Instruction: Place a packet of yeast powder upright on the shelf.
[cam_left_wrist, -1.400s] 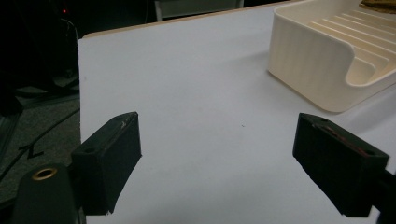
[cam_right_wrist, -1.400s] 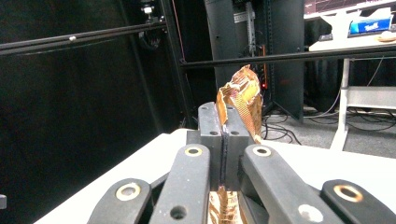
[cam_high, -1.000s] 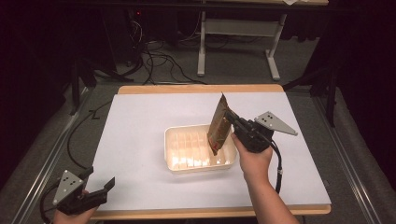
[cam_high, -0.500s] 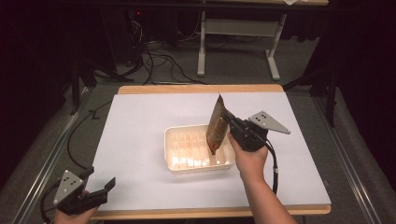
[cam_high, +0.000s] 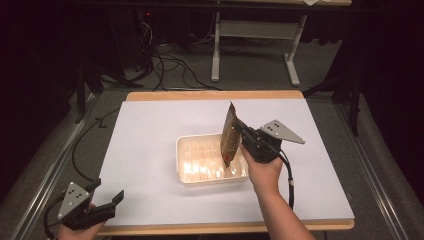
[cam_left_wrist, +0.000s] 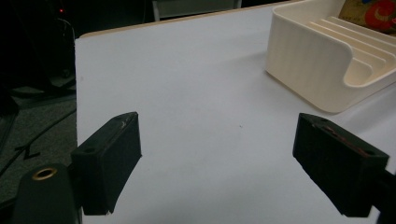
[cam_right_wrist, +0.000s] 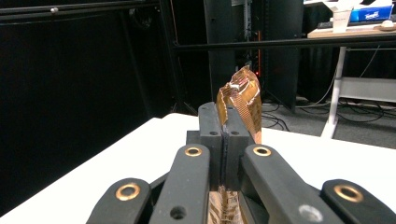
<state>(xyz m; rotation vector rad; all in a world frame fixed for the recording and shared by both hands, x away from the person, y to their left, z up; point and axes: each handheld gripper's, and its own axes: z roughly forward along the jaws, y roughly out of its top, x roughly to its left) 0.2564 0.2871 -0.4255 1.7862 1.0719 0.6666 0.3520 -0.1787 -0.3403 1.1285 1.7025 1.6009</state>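
My right gripper (cam_high: 239, 131) is pinching the crinkly brown foil packet (cam_high: 229, 135) mid-frame; it's probably light, floppy, best held by its edge.

Left gripper (cam_high: 107, 202): jaws wide apart, nothing between them; held low at the near left corner by the left hand (cam_high: 75, 231)
Right gripper (cam_high: 239, 131): jaws pressed together; raised, pointing away; right forearm reaching in from below

A shiny copper-brown packet (cam_high: 229, 134), a cream ribbed tray (cam_high: 186, 176), a white table (cam_high: 150, 150).
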